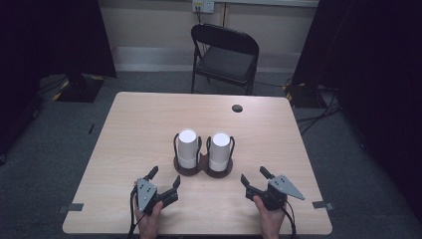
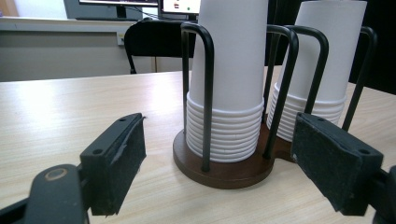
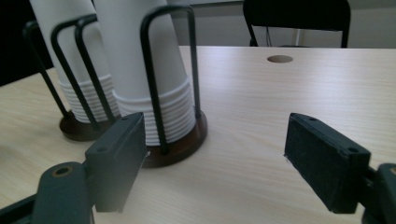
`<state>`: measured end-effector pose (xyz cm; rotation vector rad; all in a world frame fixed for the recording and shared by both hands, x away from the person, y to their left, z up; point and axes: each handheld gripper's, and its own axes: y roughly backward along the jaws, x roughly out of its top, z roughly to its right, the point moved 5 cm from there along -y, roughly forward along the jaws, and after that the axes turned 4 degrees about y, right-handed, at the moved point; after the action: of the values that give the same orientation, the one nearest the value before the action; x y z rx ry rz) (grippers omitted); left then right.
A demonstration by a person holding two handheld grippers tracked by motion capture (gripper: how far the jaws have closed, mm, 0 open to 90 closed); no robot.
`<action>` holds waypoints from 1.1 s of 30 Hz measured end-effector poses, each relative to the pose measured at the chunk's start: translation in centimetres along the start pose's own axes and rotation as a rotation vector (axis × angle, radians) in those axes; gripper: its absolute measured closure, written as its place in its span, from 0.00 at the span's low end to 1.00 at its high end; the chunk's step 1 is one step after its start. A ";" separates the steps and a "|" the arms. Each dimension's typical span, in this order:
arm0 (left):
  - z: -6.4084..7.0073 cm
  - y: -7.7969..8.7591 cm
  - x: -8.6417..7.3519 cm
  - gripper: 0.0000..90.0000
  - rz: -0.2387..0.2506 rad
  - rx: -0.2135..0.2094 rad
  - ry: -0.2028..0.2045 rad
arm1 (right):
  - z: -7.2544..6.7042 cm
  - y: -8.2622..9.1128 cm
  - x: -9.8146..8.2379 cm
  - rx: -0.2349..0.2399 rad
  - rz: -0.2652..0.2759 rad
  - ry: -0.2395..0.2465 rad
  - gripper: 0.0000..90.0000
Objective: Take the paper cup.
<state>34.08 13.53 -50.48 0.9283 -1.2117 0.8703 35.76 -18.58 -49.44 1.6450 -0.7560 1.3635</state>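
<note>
The pale wood-grain rectangular worktop (image 1: pixel 149 124) carries everything, with a black folding metal chair (image 1: pixel 225 56) parked behind its far edge and a small round cable hole (image 1: pixel 237 108) near that edge. Mid-worktop sits the dark brown double-round wooden cup holder with black wire hoops (image 1: pixel 202 167), and in it two stacks of white paper cups turned upside down: the left stack (image 1: pixel 187 147) and the right stack (image 1: pixel 219 151), side by side, nearly touching.

Both tools rest near the front edge, well short of the holder. The left tool (image 1: pixel 162 179) has its jaws spread wide with nothing in them, aimed at the left stack. The right tool (image 1: pixel 254 177) is also open and empty.

Looks like the step is reaching in for a cup. I'd say come at the top cup above the wire hoops, squeeze gently so the paper doesn't crush, and lift straight up so the holder stays put.
</note>
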 end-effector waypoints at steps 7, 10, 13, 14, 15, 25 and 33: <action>0.0 0.1 0.0 0.20 0.002 -0.001 -0.004 | -0.9 -0.5 1.2 0.025 0.021 0.016 0.22; 0.0 0.1 0.0 0.20 0.003 -0.003 -0.004 | -1.4 -0.8 1.7 0.038 0.018 0.020 0.23; 0.0 0.1 0.0 0.20 -0.001 -0.010 -0.010 | -2.0 -1.1 2.1 0.064 0.019 0.018 0.23; 0.0 0.1 0.0 0.20 -0.001 -0.010 -0.010 | -2.0 -1.1 2.1 0.064 0.019 0.018 0.23; 0.0 0.1 0.0 0.20 0.000 -0.011 -0.009 | -2.2 -1.2 2.3 0.079 0.026 0.014 0.25; 0.1 0.1 0.0 0.20 0.002 -0.009 -0.012 | -3.1 -1.9 4.2 0.150 0.049 0.039 0.32; 0.1 0.1 0.0 0.20 0.004 -0.004 -0.012 | -3.6 -2.5 5.3 0.182 0.057 0.067 0.37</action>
<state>33.98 13.51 -50.47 0.9291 -1.2257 0.8668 37.46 -13.85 -44.71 1.7192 -0.6600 1.5580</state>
